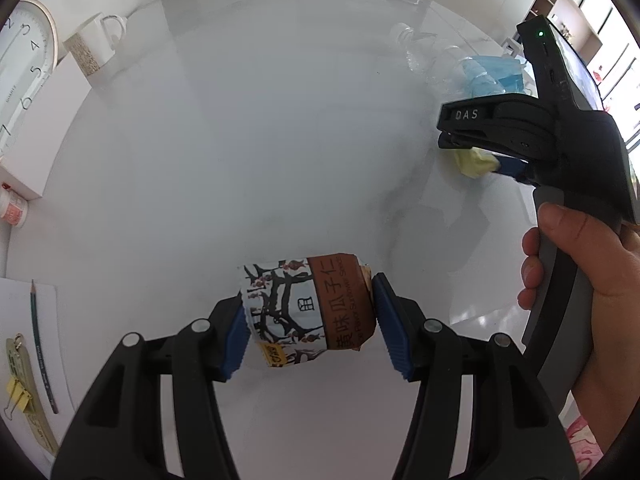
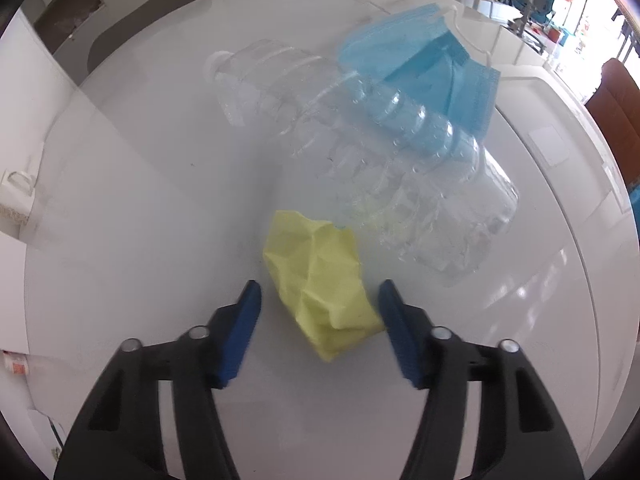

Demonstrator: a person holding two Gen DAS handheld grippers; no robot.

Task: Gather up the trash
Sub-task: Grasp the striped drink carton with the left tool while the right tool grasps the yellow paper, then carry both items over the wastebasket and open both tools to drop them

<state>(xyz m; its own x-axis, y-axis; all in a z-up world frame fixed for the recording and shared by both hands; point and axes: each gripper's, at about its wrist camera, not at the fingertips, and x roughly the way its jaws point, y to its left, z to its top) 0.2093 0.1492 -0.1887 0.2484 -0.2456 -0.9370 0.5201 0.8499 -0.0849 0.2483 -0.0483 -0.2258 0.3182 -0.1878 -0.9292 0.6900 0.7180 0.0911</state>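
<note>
In the left wrist view my left gripper [image 1: 310,312] is shut on a crumpled sunflower-seed snack packet [image 1: 308,308], both blue pads pressing its ends. In the right wrist view my right gripper [image 2: 320,312] is open around a crumpled yellow paper ball [image 2: 320,280]; the right pad touches it, the left pad stands apart. The right gripper [image 1: 472,148] also shows in the left wrist view, with the yellow ball [image 1: 476,162] under its fingers. A clear crushed plastic bottle [image 2: 360,152] lies beyond the ball, with a blue face mask [image 2: 424,68] partly on it.
All rests on a white round table [image 1: 240,140]. A white mug [image 1: 96,50], a wall clock [image 1: 24,68] and a white box [image 1: 36,128] stand at the left. A pencil [image 1: 40,340], paper and yellow binder clips [image 1: 18,398] lie near left.
</note>
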